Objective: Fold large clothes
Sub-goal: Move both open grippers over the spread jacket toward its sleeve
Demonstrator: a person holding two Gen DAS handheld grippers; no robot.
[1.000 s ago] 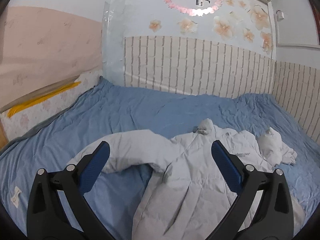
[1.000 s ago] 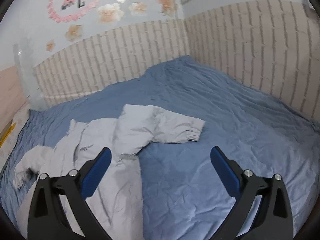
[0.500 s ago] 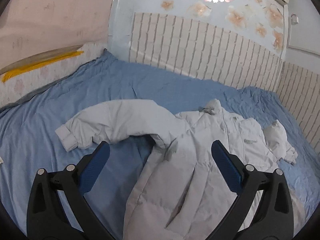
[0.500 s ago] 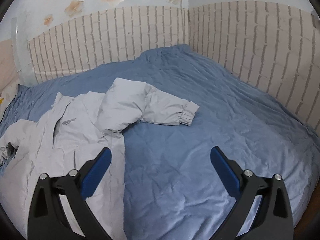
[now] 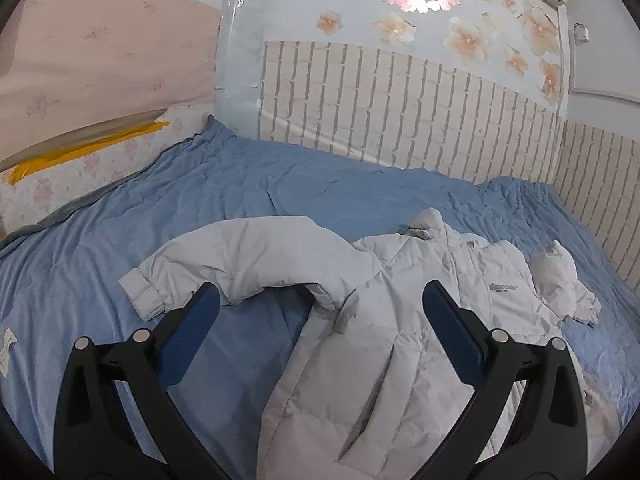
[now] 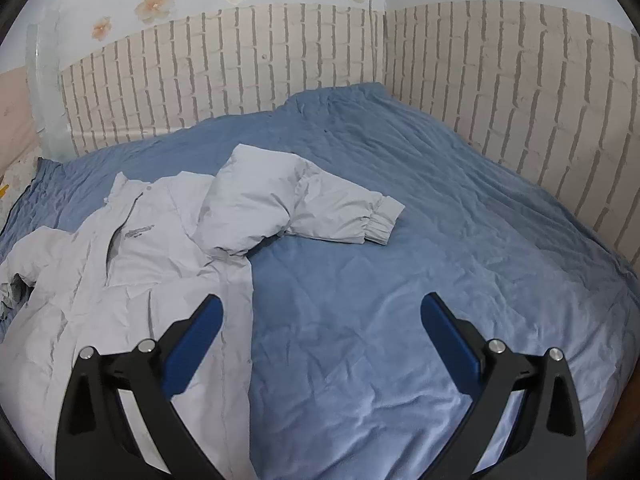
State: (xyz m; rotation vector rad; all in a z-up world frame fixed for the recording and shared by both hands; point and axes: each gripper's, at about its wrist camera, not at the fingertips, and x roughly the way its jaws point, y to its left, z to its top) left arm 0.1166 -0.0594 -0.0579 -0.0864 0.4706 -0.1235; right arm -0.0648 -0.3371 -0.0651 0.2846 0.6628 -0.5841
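Jacket [image 5: 384, 340] lay lengthwise on bed [image 6: 400, 300], sleeves outspread; left gripper [image 5: 320, 312] over torso, right gripper [image 6: 320, 320] beside hem; fingers released, empty.

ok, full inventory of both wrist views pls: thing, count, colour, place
padded jacket: 1, light grey, spread front-up on the bed, collar toward the brick wall
sleeves: 2, light grey, both lying out on the bed cover, one to each side
bed cover: 1, blue, wrinkled, under the jacket
brick-pattern panels: white with grey joints, on the two walls at the bed's far corner
flower stickers: several, peach, on the wall above the panels
yellow tape: 1 strip, at the left edge of the bed
left gripper: black, blue pads, open, above the jacket
right gripper: black, blue pads, open, above the jacket's edge and bare cover
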